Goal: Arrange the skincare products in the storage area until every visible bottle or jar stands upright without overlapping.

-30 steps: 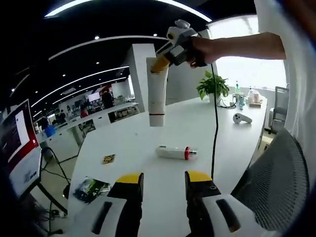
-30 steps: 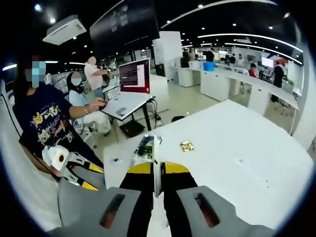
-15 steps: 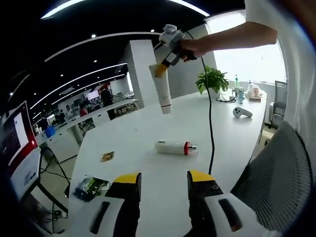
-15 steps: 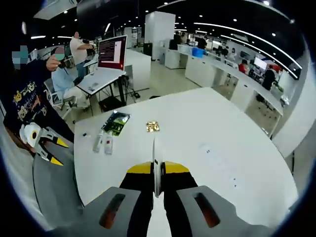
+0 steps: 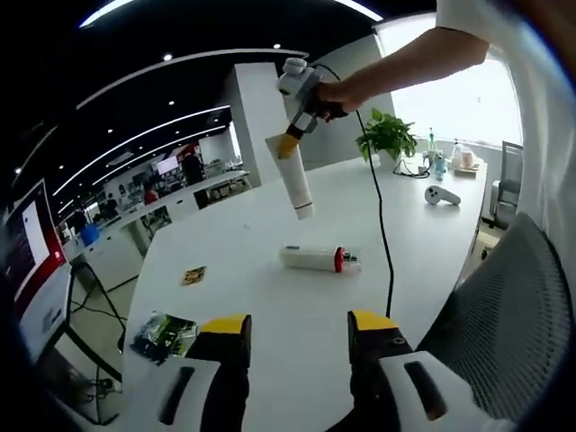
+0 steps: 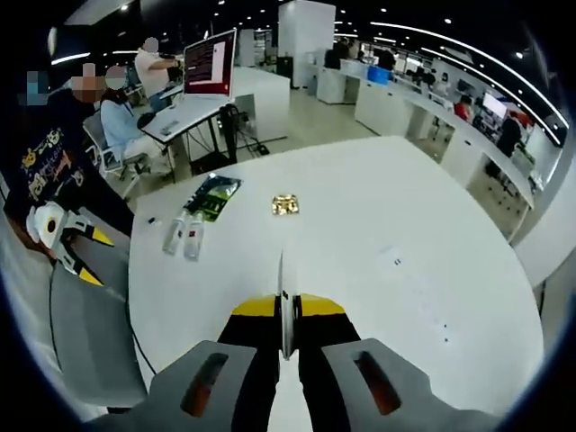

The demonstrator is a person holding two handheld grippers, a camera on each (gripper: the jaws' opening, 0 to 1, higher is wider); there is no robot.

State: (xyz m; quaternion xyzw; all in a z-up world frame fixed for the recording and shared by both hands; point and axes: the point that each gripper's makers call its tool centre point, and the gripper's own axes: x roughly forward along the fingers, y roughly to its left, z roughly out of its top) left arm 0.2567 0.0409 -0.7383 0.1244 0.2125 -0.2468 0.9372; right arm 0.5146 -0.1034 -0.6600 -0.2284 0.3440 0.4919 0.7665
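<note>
Now the right gripper (image 5: 290,142), jaws clamped on the crimped end of the white tube (image 5: 293,183), should lower it cap-down gently onto the bench (image 5: 270,297), while the left gripper (image 5: 297,329) waits with jaws wide open and empty.

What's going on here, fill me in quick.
A person is tidying skincare products on a white table with a hand-held gripper in each hand. The right gripper is shut on a white tube, held in the air above the table with its cap end down. The left gripper is open and empty, low over the near edge. A white bottle with a red band lies on its side, so nothing stands upright yet.
</note>
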